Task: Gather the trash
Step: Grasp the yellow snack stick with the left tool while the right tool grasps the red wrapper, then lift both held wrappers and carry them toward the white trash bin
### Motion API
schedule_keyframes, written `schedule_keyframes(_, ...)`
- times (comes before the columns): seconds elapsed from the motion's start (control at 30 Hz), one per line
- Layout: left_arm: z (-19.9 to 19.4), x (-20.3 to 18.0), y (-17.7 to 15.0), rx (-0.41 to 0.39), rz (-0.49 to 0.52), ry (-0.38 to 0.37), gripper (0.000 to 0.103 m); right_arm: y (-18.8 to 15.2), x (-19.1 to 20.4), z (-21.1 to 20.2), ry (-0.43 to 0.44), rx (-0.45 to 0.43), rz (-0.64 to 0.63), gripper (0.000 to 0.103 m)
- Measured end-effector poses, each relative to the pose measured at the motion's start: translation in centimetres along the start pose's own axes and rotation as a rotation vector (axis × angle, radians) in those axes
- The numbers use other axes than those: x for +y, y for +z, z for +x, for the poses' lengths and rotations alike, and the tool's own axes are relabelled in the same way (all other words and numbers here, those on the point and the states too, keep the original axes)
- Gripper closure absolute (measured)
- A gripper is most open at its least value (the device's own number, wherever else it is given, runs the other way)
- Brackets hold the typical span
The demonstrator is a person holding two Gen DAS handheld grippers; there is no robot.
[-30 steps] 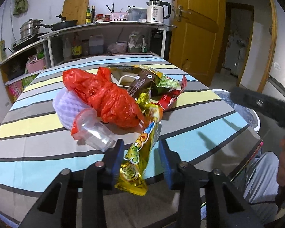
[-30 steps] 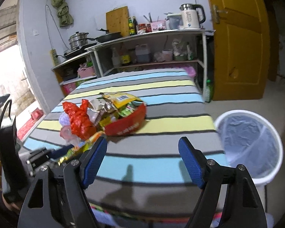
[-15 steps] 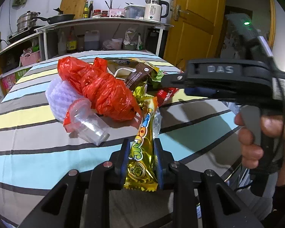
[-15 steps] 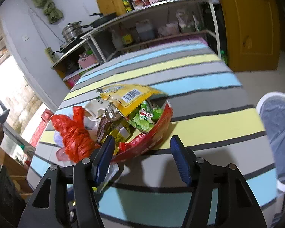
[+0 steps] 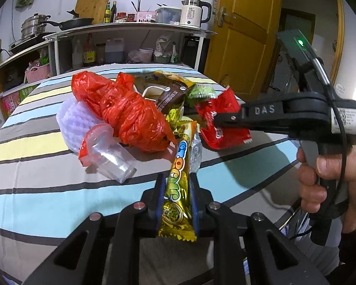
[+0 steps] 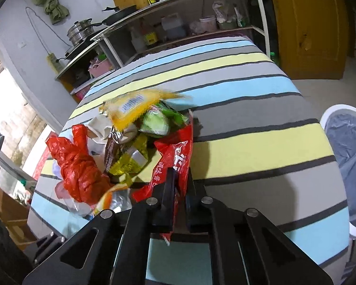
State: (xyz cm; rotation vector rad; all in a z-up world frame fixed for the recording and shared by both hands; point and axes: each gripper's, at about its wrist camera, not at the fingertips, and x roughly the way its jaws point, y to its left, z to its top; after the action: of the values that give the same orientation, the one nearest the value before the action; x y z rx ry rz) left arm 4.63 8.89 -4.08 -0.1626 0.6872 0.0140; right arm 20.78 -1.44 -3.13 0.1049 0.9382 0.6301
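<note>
Now | L grip (image 5: 176,196) closing on yellow wrapper (image 5: 178,187) | R grip (image 6: 179,185) clamps red wrapper (image 6: 175,163)

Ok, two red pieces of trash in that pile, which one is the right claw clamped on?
The flat red snack wrapper with white lettering, at the pile's edge nearest the bin; the right claw pinches it. The crumpled red plastic bag lies untouched.

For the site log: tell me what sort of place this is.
Probably a home kitchen-dining room: a shelf with a kettle, frying pan and cutting board, beside a table under a striped tablecloth.
</note>
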Motion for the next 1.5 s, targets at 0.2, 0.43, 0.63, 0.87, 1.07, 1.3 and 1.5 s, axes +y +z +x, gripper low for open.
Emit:
schedule_keyframes(0.2, -0.6, -0.5, 0.4, -0.018, 0.003, -0.012, 0.089, -0.7, -1.1, -2.0, 0.011, -0.030, 0.010, 0.100)
schedule_keyframes(0.43, -1.4, -1.7, 1.1, -0.031, 0.005, -0.030, 0.089, -1.7, -2.4, -4.7, 0.015, -0.068, 0.027, 0.100)
schedule_keyframes(0.63, -1.8, -2.4, 1.4, -0.039, 0.020, -0.031, 0.089, -2.1, -3.3, -5.1, 0.022, -0.068, 0.043, 0.102)
schedule_keyframes(0.87, -2.0, -2.5, 1.3, -0.045, 0.018, -0.022, 0.089, -2.1, -3.7, -3.9, 0.068, -0.042, 0.058, 0.102)
schedule_keyframes(1.07, -2.1, -2.3, 1.1, -0.050, 0.009, -0.014, 0.089, -2.0, -4.3, -2.8, 0.177, 0.017, 0.120, 0.101)
schedule_keyframes(1.3, -2.2, -2.1, 0.8, -0.048, -0.005, -0.009, 0.089, -2.2, -4.1, -1.0, 0.256, 0.076, 0.156, 0.096)
schedule_keyframes(1.5, -2.3, -1.5, 0.8, -0.049, -0.013, -0.001, 0.089, -1.7, -3.9, 0.1, 0.299, 0.081, 0.188, 0.078)
